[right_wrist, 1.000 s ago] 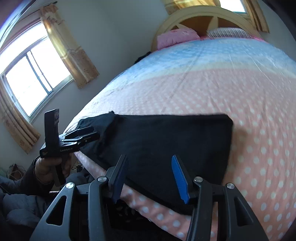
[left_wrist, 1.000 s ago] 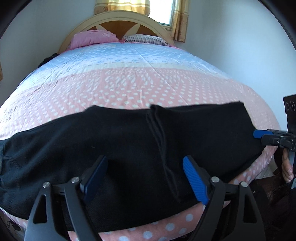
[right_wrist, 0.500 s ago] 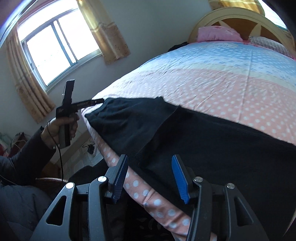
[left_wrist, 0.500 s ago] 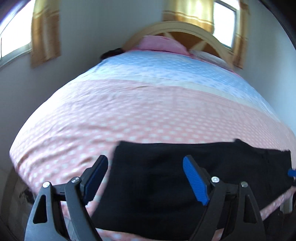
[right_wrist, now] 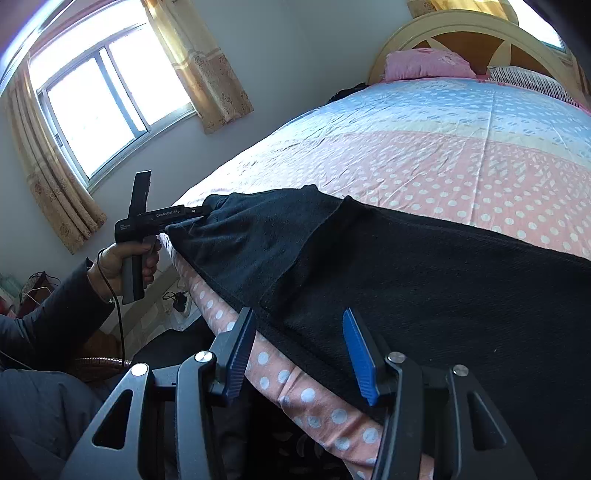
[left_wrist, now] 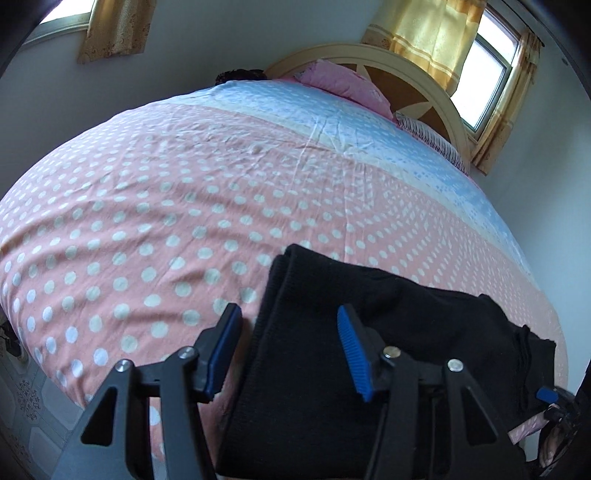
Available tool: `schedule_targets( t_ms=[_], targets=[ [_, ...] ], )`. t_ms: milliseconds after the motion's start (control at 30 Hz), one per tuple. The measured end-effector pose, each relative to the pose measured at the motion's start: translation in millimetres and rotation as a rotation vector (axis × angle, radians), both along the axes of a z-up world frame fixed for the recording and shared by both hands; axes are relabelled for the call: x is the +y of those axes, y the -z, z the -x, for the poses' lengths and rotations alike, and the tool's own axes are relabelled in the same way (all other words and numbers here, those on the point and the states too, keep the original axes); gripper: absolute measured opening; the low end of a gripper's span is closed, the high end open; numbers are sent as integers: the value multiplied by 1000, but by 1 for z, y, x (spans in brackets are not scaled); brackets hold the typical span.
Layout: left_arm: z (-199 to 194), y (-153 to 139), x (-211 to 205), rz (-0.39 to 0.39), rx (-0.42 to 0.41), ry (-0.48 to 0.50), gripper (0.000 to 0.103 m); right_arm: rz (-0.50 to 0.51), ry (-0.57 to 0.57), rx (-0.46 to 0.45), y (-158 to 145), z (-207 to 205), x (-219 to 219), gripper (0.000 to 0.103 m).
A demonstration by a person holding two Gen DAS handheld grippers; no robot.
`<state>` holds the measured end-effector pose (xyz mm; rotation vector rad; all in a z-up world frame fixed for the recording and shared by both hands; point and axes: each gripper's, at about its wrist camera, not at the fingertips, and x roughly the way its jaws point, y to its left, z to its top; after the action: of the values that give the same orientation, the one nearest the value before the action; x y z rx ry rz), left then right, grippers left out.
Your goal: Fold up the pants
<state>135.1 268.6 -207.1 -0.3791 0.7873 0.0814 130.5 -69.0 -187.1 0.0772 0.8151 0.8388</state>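
Observation:
Black pants [left_wrist: 388,332] lie folded lengthwise along the near edge of the bed, also in the right wrist view [right_wrist: 424,266]. My left gripper [left_wrist: 288,350] is open, its jaws straddling the pants' left end edge. In the right wrist view the left gripper [right_wrist: 192,218] sits at the far left end of the pants. My right gripper [right_wrist: 299,350] is open over the pants' near edge at the bed's edge, holding nothing. Its blue tip [left_wrist: 546,395] shows at the right end of the pants in the left wrist view.
The bed [left_wrist: 184,206] has a pink and blue polka-dot cover, a pink pillow [left_wrist: 343,85] and a striped pillow [right_wrist: 528,81] by the wooden headboard [right_wrist: 472,33]. A curtained window [right_wrist: 103,99] is on the left wall. Tiled floor and cables [right_wrist: 177,299] lie beside the bed.
My left gripper moved left along the pants to their left end and now straddles the edge. My right gripper swung towards the pants' other part near the bed edge. Both stayed open.

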Motion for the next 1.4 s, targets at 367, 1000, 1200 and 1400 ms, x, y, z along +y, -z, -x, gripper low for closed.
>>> schedule_targets(
  t_ms=[367,1000,1200,1400],
  targets=[
    [-4,-5,1,-8,35,45,38,1,3,-19,-1,1,0,51],
    [5,-3,14,-23,73,17,62,-25,42,-29,-5,-1,-11,51],
    [9,-6,1,-23,79,52,31,-25,42,-38,-8,0,-11,51],
    [8,-2,10,30,69,18,38,-24,42,-53,-11,3,-11,51]
  ],
)
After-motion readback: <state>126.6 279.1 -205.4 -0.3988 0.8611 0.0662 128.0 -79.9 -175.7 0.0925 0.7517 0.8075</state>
